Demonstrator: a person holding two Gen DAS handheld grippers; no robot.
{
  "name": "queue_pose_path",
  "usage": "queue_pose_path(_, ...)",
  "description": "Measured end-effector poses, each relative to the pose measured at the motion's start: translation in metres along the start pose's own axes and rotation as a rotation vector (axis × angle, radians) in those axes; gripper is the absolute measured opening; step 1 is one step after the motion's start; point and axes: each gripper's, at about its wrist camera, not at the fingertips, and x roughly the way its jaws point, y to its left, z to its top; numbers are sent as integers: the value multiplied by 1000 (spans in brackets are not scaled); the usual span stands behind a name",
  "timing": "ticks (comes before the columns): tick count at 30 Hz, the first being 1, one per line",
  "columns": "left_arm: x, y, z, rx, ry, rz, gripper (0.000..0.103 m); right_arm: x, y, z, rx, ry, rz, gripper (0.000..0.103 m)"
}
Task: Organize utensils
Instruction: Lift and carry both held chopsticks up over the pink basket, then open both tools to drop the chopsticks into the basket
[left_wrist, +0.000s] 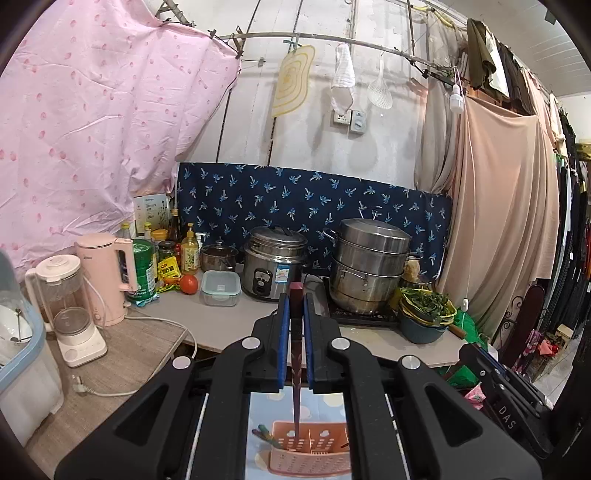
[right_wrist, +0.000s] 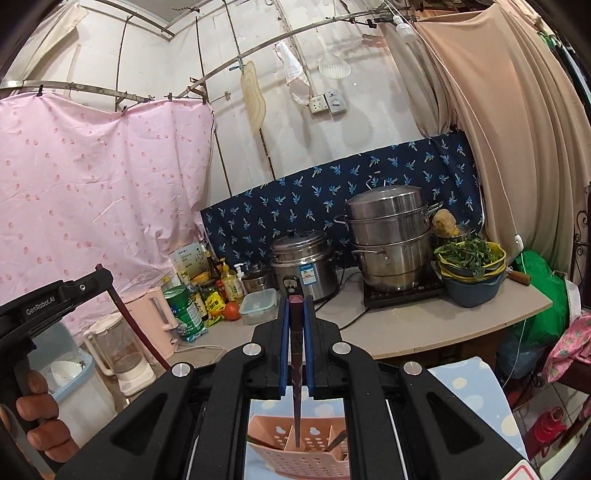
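Both hands up over the pink slotted plastic utensil caddy (left_wrist: 308, 448), each carrying one stick. Left gripper (left_wrist: 295, 321): blue pads clamped tight on a dark reddish-brown lacquered chopstick (left_wrist: 296, 369), butt end poking past the fingertips at 12 o'clock, thin tip hanging toward 6, right over a caddy slot. Right gripper (right_wrist: 295, 321): same story, pinched shut on a second dark chopstick (right_wrist: 296, 373), tip over the divider area of the caddy.

Handling, my read: light, stiff, glossy, so prob slippery. A grip near the thick square end, as now, looks best; the taper would slide out.

Caddy sits on a pale blue cloth w/ cream dots (right_wrist: 476, 384), some utensils already in it. Beyond, at 12, a grey countertop (left_wrist: 221, 321) crowded w/ a steel rice cooker (left_wrist: 275, 264), a stacked steel steamer pot (left_wrist: 371, 264), a pink kettle (left_wrist: 105, 277). Pink curtain (left_wrist: 92, 129) at 10, cramped room.
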Motion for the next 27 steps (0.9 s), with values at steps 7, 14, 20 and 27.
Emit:
queue_pose_path(7, 54, -1, -38, -3, 103, 0, 7, 44, -14, -24, 9, 90, -3, 7)
queue_pose_path(14, 81, 3, -75, 3, 181, 10, 7, 67, -13, -57, -23, 172, -11, 7)
queue_pose_path(20, 83, 4, -88, 14, 195, 13, 8, 71, -14, -69, -37, 204, -28, 8)
queue_pose_path(27, 75, 7, -91, 16, 187, 30, 43, 65, -13, -72, -45, 193, -31, 11)
